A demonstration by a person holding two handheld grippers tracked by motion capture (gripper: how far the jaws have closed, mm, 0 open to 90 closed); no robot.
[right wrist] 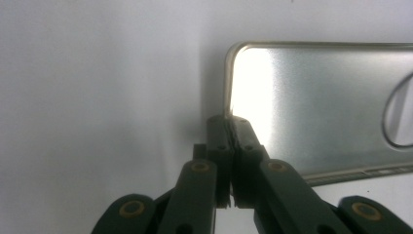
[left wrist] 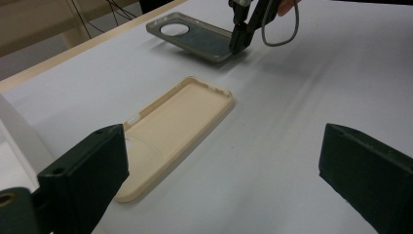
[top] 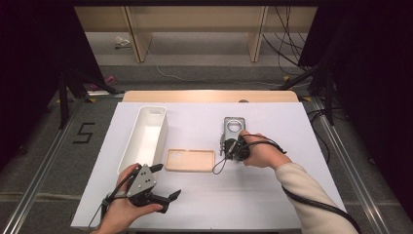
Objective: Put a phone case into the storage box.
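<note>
Hovering low at the table's near edge, the left gripper (top: 168, 187) has its jaws spread wide with nothing between them, aimed toward two o'clock at the beige phone case (top: 190, 160), which lies flat and hollow side up just beside the white bin (top: 144, 138). Farther off, at about one o'clock from it, the right gripper (top: 225, 146) has its jaws pinched tight on the near edge of the grey phone case (top: 233, 127), a translucent smoky shell with a pale rim and a round camera cut-out at its far end, resting on the white table (top: 272, 195) near its centre.
</note>
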